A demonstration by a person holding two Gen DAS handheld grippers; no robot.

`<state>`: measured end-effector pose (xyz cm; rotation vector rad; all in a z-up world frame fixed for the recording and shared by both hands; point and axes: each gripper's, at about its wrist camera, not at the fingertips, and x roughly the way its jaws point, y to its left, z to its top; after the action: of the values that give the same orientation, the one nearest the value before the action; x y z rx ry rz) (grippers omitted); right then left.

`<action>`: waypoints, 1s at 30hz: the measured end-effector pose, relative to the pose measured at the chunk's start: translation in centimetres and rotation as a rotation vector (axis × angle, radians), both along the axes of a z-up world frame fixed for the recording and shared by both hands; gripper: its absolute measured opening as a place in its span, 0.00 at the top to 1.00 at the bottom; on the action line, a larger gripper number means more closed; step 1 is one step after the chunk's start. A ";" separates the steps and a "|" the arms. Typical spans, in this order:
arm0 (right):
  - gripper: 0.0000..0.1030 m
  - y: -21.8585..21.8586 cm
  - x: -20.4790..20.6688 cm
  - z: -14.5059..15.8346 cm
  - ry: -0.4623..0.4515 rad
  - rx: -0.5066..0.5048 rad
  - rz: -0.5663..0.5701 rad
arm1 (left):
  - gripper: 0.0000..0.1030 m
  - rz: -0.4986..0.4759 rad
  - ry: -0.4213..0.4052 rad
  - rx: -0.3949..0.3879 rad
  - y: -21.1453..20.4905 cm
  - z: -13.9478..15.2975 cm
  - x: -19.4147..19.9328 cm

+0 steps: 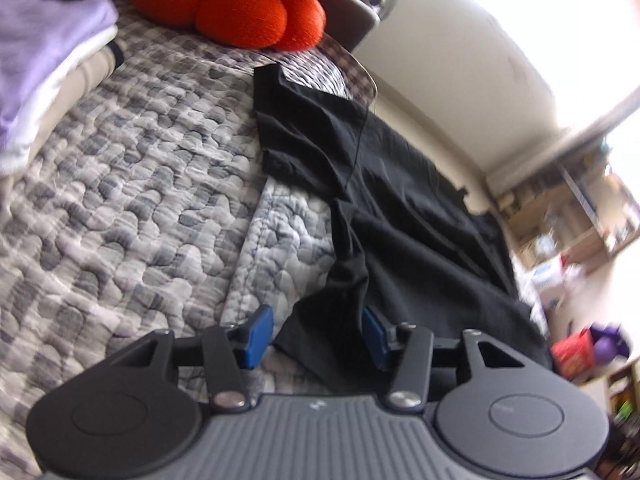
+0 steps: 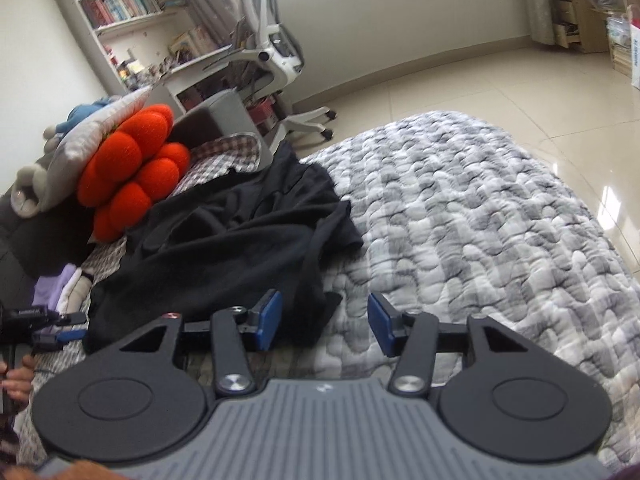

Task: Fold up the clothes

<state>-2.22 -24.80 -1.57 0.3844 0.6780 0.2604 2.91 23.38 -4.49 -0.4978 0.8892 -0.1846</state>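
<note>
A black garment [image 1: 400, 220] lies crumpled on the grey quilted bed [image 1: 120, 200], running from the far bed edge toward me. My left gripper [image 1: 316, 336] is open, its blue pads apart, and the garment's near corner lies loose between them, covering part of the right pad. In the right wrist view the same garment [image 2: 224, 240] spreads across the left of the quilt [image 2: 480, 220]. My right gripper [image 2: 325, 322] is open, with another corner of the cloth lying between its pads and touching the left one.
An orange puffy cushion [image 1: 240, 12] [image 2: 136, 172] sits at the head of the bed. A folded stack of lavender and white clothes [image 1: 48, 52] lies beside it. An office chair [image 2: 276, 48], bookshelves [image 2: 116, 0] and tiled floor [image 2: 500, 92] lie beyond the bed. A person's hand [image 2: 16, 376] shows at the left edge.
</note>
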 end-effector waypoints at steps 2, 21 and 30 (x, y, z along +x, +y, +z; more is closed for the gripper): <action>0.67 0.6 0.2 -0.2 0.016 -0.011 0.033 | 0.58 -0.015 0.001 0.041 -0.4 0.1 -0.3; 0.96 -0.2 -5.3 6.9 0.075 0.026 0.059 | 0.96 -0.011 -0.090 0.128 0.6 11.0 -10.4; 0.96 0.1 -11.0 8.9 0.121 0.015 0.110 | 0.96 -0.112 -0.088 0.155 0.6 13.0 -16.9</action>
<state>-13.19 -24.68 7.38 0.3800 0.8178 0.3483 -13.97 23.94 8.56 -0.2937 0.8386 -0.2363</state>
